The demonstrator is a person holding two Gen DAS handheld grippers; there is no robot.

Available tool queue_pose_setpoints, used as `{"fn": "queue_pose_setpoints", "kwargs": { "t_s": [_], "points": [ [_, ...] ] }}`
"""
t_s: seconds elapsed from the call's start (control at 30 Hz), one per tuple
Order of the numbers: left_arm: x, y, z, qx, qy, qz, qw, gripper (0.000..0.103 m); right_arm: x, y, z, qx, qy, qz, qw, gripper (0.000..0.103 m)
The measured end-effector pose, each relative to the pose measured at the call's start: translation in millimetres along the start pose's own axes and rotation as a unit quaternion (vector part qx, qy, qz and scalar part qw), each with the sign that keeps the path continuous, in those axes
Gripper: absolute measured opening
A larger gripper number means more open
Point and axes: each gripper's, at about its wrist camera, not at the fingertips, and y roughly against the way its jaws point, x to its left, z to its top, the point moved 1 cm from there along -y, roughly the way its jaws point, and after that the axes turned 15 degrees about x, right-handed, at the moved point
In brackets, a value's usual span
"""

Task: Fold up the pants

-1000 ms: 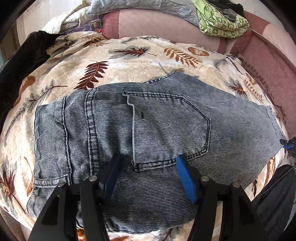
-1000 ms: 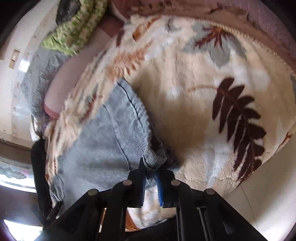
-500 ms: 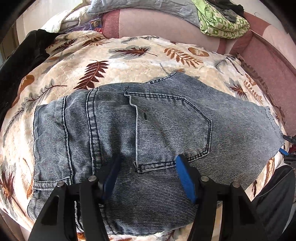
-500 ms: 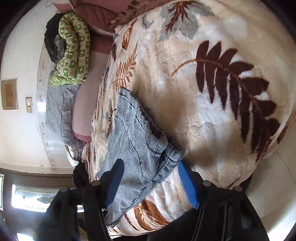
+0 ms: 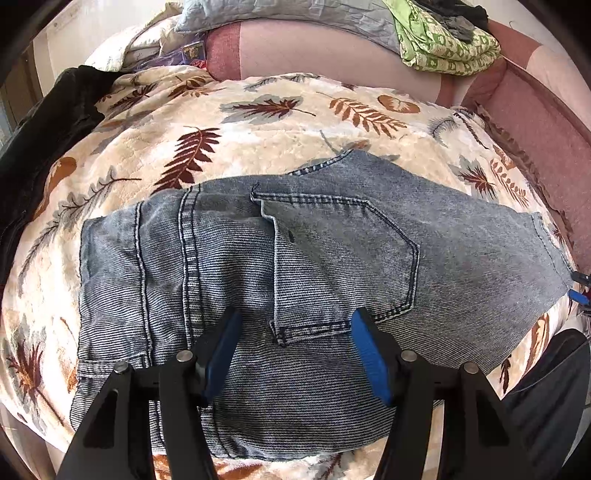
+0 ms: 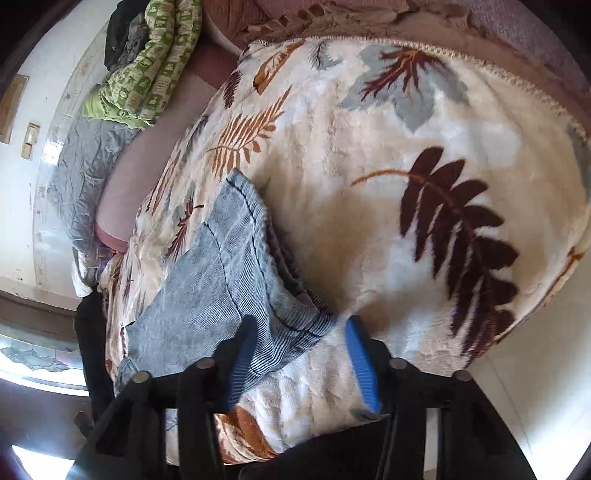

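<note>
Folded blue denim pants (image 5: 314,273) lie flat on a leaf-patterned blanket (image 5: 258,122), back pocket facing up. My left gripper (image 5: 295,347) hovers open just above the near part of the pants, nothing between its blue pads. In the right wrist view the pants (image 6: 221,280) end in a stacked hem corner near the bed's front edge. My right gripper (image 6: 299,354) has its jaws opening, with that corner lying loose between the fingers and no pad pressing on it. A bit of the right gripper (image 5: 578,291) peeks in at the left wrist view's right edge.
A folded green patterned cloth (image 5: 447,44) and a grey quilt (image 5: 295,11) sit on the pink sofa back (image 5: 332,55) behind. A black garment (image 5: 48,122) drapes at the left. Wide bare blanket (image 6: 406,184) spreads right of the pants; the blanket drops off at the front edge.
My right gripper went from shut on the pants' hem corner to open, letting it drop onto the blanket, and drew back a little. The left gripper stayed still and open.
</note>
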Motion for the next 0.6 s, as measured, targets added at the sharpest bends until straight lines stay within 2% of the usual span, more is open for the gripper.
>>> {"fn": "queue_pose_setpoints", "kwargs": {
  "t_s": [0.03, 0.13, 0.2, 0.27, 0.3, 0.33, 0.37, 0.4, 0.43, 0.5, 0.6],
  "points": [
    [-2.6, 6.0, -0.4, -0.01, -0.001, 0.006, 0.9999, 0.063, 0.0, 10.7, -2.9, -0.017, 0.003, -0.004, 1.0, 0.059],
    [-11.3, 24.9, 0.2, -0.042, -0.01, 0.0, 0.999, 0.063, 15.8, 35.5, -9.1, -0.052, 0.028, 0.031, 0.998, 0.059],
    [-16.1, 29.2, 2.4, -0.053, -0.012, -0.001, 0.9985, 0.064, 37.9, 35.9, -9.4, -0.051, 0.068, 0.061, 0.995, 0.06],
    [-15.3, 15.1, 6.6, -0.027, 0.001, 0.029, 0.9992, 0.064, 53.0, 16.9, -3.6, -0.026, 0.088, 0.093, 0.991, 0.064],
    [-9.4, -2.0, 7.6, 0.008, 0.018, 0.05, 0.9986, 0.064, 51.0, 1.0, 1.7, -0.006, 0.083, 0.085, 0.993, 0.067],
    [-0.6, -22.1, 6.8, 0.054, 0.037, 0.056, 0.9963, 0.066, 43.1, -20.4, 7.7, 0.025, 0.062, 0.053, 0.996, 0.068],
    [6.6, -25.8, 3.9, 0.05, 0.047, 0.036, 0.997, 0.066, 32.3, -39.3, 12.3, 0.056, 0.036, 0.047, 0.997, 0.064],
    [8.0, -19.0, 2.5, 0.04, 0.046, 0.032, 0.9976, 0.066, 30.5, -36.7, 11.6, 0.043, 0.032, 0.051, 0.997, 0.06],
    [6.8, -11.8, 2.6, 0.043, 0.042, 0.036, 0.9976, 0.066, 39.4, -30.5, 11.7, 0.043, 0.043, 0.035, 0.998, 0.06],
    [4.8, 9.6, 6.3, 0.01, 0.04, 0.026, 0.9988, 0.066, 70.2, -12.8, 9.6, 0.019, 0.091, 0.002, 0.996, 0.061],
    [4.5, 37.5, 21.4, -0.05, 0.052, 0.009, 0.9974, 0.067, 141.9, -3.9, 8.8, 0.007, 0.181, -0.008, 0.983, 0.061]
  ]
}}
